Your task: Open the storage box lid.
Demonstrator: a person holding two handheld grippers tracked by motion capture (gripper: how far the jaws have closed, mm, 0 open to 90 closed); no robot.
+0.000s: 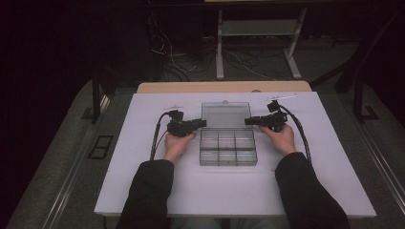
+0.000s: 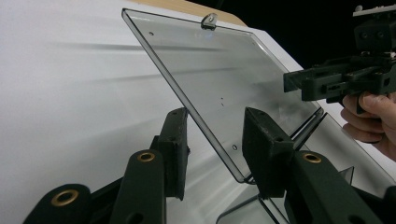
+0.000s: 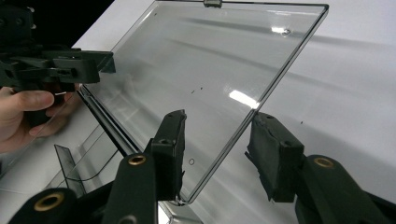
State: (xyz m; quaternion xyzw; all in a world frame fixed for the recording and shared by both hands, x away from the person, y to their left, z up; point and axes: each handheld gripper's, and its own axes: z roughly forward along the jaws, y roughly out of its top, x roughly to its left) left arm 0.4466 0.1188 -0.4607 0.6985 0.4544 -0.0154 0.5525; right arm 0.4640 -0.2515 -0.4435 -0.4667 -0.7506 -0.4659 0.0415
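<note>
While reaching in from either side of the clear plastic compartment box [image 1: 228, 147] at mid-table, forearms low on the white table sheet [image 1: 143, 191], wrists level. Left gripper [image 2: 215, 140] jaws parted, straddling the edge of the box's raised transparent lid [image 2: 224, 74], pads not pressing. Right gripper [image 3: 219, 149] likewise apart around the opposite lid edge, unclamped.

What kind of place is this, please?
Probably a lab or workshop set up for recording handling tasks. A white table holds a clear compartment box, loose cables lie on the floor behind, and a metal frame stands in the dark background.
</note>
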